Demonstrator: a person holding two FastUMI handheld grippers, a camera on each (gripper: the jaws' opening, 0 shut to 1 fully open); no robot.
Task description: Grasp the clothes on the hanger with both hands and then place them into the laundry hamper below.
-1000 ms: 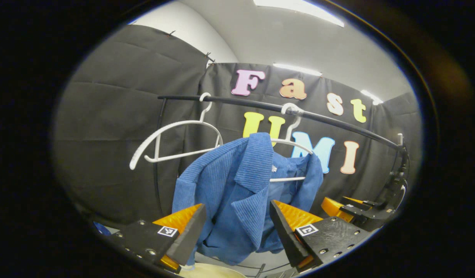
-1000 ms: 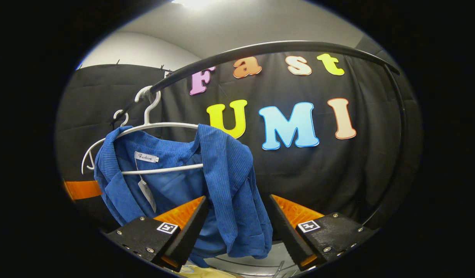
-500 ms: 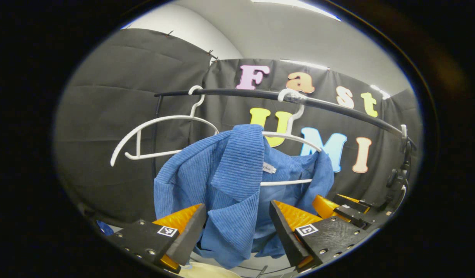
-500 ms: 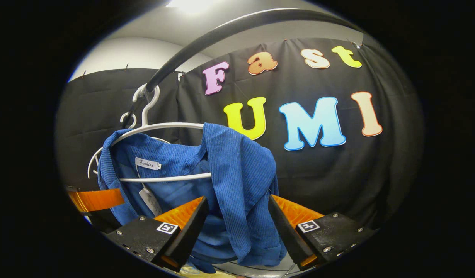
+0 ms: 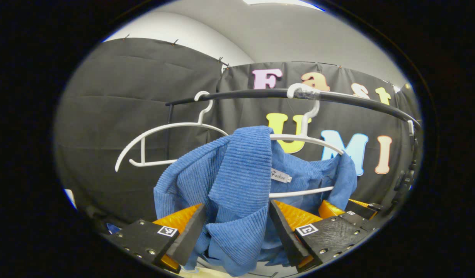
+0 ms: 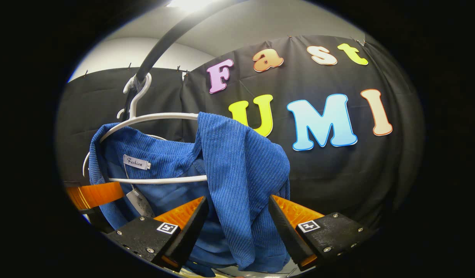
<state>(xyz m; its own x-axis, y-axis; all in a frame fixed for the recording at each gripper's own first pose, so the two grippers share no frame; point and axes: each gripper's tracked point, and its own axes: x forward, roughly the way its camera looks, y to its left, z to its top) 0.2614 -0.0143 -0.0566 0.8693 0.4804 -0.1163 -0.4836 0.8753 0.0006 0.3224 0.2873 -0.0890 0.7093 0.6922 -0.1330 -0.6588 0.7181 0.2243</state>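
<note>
Under the rail (image 5: 260, 94), both claws, left (image 5: 237, 227) and right (image 6: 237, 224), gape around the blue jacket (image 5: 237, 181).

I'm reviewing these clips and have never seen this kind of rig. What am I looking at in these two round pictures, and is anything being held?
There is no robot arm: a person carries a two-finger gripper in each hand, and each has a camera looking forward along its fingers. In the left gripper view, the left gripper stands open around one shoulder of a blue corduroy jacket. In the right gripper view, the right gripper stands open around the other shoulder. The jacket hangs on a white hanger hooked on a black rail, beside an empty hanger. Nothing is gripped yet.
</note>
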